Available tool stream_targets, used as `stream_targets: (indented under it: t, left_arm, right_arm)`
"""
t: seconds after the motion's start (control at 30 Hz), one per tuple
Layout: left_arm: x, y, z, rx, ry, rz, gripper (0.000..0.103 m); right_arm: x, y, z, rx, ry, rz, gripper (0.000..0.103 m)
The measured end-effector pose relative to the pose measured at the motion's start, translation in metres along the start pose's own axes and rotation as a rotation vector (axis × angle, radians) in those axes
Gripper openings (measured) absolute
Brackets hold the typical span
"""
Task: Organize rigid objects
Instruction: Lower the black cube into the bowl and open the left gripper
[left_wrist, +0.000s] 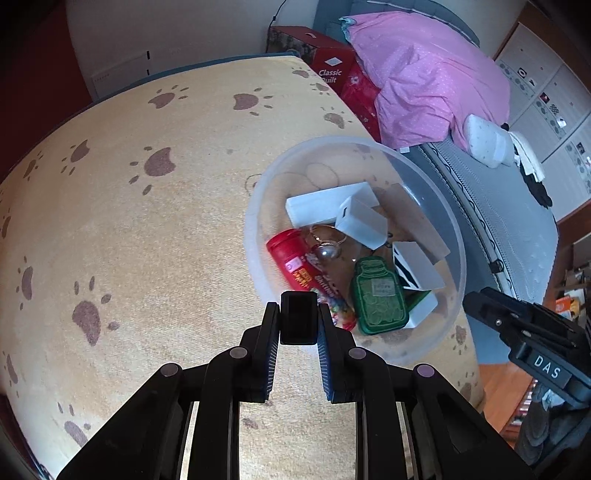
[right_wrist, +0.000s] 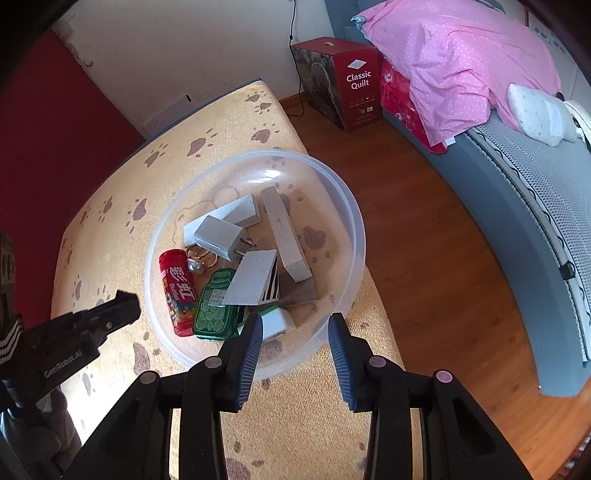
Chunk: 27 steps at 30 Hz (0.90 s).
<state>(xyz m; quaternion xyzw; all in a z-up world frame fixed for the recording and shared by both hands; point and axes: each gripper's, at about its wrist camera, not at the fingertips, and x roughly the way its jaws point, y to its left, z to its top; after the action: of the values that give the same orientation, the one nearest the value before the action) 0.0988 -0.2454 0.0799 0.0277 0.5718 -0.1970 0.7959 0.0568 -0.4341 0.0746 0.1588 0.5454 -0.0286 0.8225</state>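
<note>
1. My left tongs (left_wrist: 298, 321) are clamped on a small black block (left_wrist: 298, 317), held just over the near rim of the clear plastic bowl (left_wrist: 258, 192).
2. My right tongs (right_wrist: 295, 332) stand partly apart with nothing between the pads, hanging over the bowl's near rim.
3. The bowl sits on the paw-print tabletop (left_wrist: 129, 229), near its right edge, with the wooden floor (right_wrist: 424, 240) beyond that edge.
4. Inside the bowl I see a red candy tube (right_wrist: 175, 291), a green bottle-shaped case (right_wrist: 214, 310) just beside it, a white charger plug (right_wrist: 218, 236), a silver bell on a ring (right_wrist: 195, 266) and a pale wooden block (right_wrist: 286, 236).
5. Off the tabletop stand a red quilt box (right_wrist: 354, 81) and a bed with a pink duvet (right_wrist: 461, 62).
</note>
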Motion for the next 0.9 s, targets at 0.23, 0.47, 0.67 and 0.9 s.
stream_targets:
  t: [0.23,0.47,0.67,0.9]
  left_arm:
    - [0.012,-0.019,0.012,0.019,0.009,-0.03,0.02]
    - [0.021,-0.028,0.02,0.024,0.019,-0.035,0.02]
    - [0.024,-0.031,0.024,0.023,0.023,-0.037,0.021]
    - [0.026,-0.028,0.024,-0.006,0.035,-0.042,0.046]
  right_arm:
    - [0.0,-0.004,-0.004,-0.004,0.008,0.008,0.04]
    - [-0.001,-0.01,-0.002,0.0,0.006,0.011,0.04]
    - [0.0,-0.013,-0.002,0.001,0.007,0.015,0.04]
    - [0.0,-0.017,-0.001,0.017,0.005,0.022,0.058]
